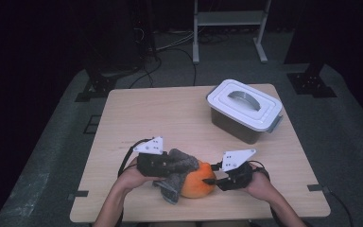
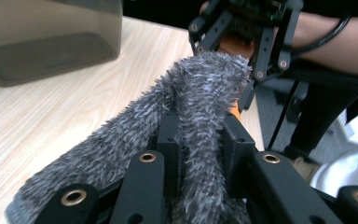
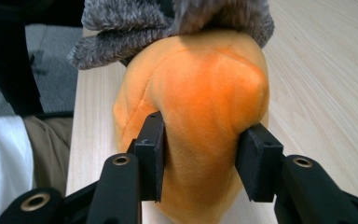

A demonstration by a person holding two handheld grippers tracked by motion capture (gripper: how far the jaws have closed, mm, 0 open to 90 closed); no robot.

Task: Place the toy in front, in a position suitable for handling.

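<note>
Squeezing near the table's front edge: right gripper pinches orange plush, left gripper grey fur.

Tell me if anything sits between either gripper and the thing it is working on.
Nothing visible does. The left gripper is already shut on the grey fuzzy cloth, and the right gripper is clamped on the orange plush toy. The cloth drapes over the toy's far end, away from the right jaws.

The worktop is evenly lit from above against dark surroundings; shadows fall soft, and close-up claw views blur slightly at twelve o'clock.
</note>
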